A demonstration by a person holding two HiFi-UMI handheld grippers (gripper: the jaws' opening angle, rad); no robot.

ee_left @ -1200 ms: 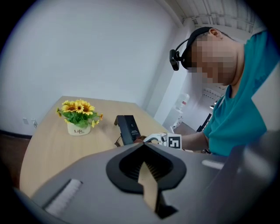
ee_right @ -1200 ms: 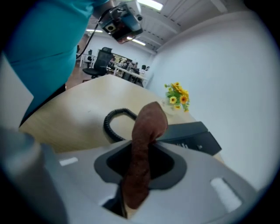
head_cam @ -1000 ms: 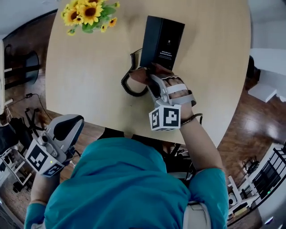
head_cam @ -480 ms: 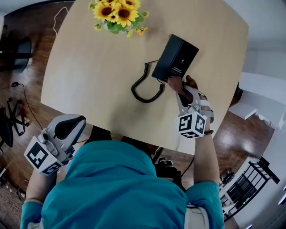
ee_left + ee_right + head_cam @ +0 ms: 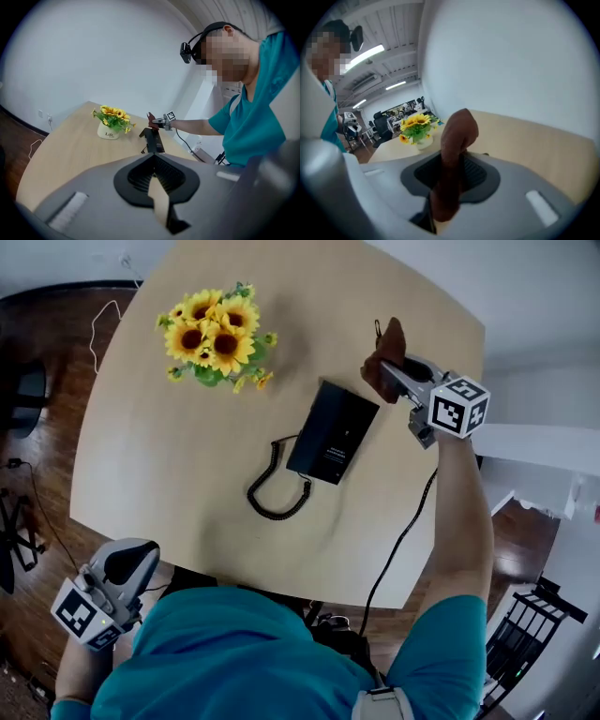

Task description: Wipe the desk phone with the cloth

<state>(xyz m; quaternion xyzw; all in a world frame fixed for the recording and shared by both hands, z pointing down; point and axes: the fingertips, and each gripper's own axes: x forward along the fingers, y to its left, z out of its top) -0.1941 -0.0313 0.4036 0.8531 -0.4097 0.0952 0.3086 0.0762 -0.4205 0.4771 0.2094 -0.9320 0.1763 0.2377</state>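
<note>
The black desk phone point(image 5: 333, 432) lies in the middle of the round wooden table point(image 5: 169, 456), its coiled cord point(image 5: 277, 495) curling toward me. My right gripper point(image 5: 392, 369) is raised beyond the phone's far right corner, apart from it, shut on a brown cloth point(image 5: 386, 348). In the right gripper view the cloth point(image 5: 457, 136) stands bunched up between the jaws of the right gripper point(image 5: 451, 176). My left gripper point(image 5: 111, 587) hangs low at my left, off the table's near edge. In the left gripper view the jaws of the left gripper point(image 5: 157, 187) are together and hold nothing, and the phone point(image 5: 152, 139) is far ahead.
A white pot of sunflowers point(image 5: 216, 338) stands at the table's far left of the phone. A thin black cable point(image 5: 403, 531) runs down off the table's right edge. Dark wooden floor surrounds the table; a white wall is close on the far side.
My right gripper has left the phone's near end and risen to the far right with the cloth. The left gripper stays low at my side.
</note>
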